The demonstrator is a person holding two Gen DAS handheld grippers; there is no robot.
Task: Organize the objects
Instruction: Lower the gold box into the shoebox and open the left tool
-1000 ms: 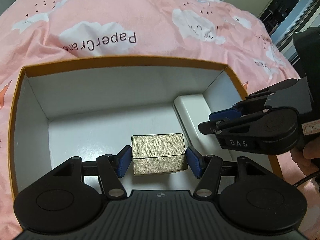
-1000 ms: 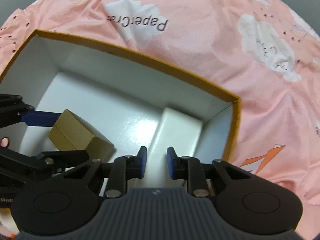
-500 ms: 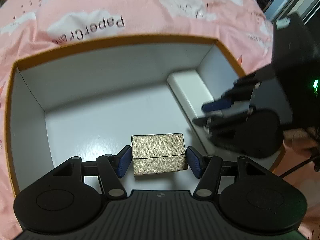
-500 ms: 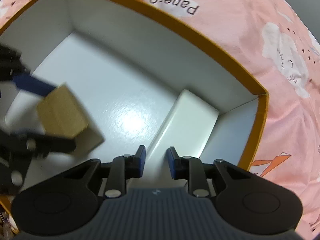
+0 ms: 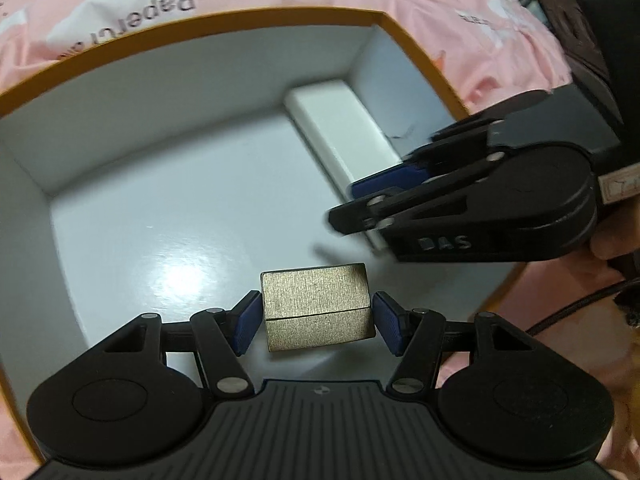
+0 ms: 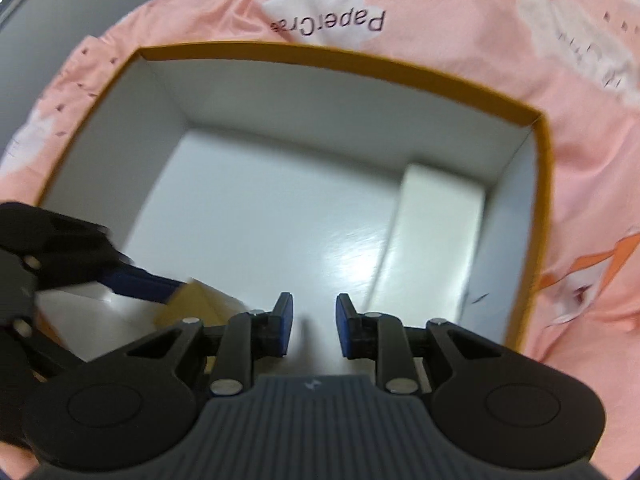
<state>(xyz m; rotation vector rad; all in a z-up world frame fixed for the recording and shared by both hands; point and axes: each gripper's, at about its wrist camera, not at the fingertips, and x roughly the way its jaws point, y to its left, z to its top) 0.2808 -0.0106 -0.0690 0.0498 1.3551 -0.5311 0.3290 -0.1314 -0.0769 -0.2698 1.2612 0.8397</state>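
Spread across both views, a pink bedsheet point(image 5: 420, 4) printed with white clouds and the words "PaperCrane", rumpled around everything else. Resting on it, a large open box point(image 5: 240, 20) with an orange rim and white inside walls, its glossy white floor catching a bright glare. Inside, along the right-hand wall and reaching into the far right corner, a long white box point(image 6: 436, 216) lying flat, its near end hidden in the left wrist view behind the other tool. Above the near part of the floor, the left gripper point(image 5: 318, 322), angled steeply down, its blue pads point(image 5: 245, 326) pressed against the two side faces of a small gold box point(image 5: 316, 306), pinching it; a seam runs across the gold box's front face, and whether its underside touches the floor cannot be told. Seen from the right wrist view, only a blurred tan corner of that gold box, low on the left beside a blue finger. Over the near right part of the large box, the right gripper point(image 6: 312, 326), pointing down, its pads set a little apart with nothing between them. At the right edge of the left wrist view, part of a hand point(image 5: 612, 240) on that tool's body, and a black cable point(image 5: 576, 308) trailing below.
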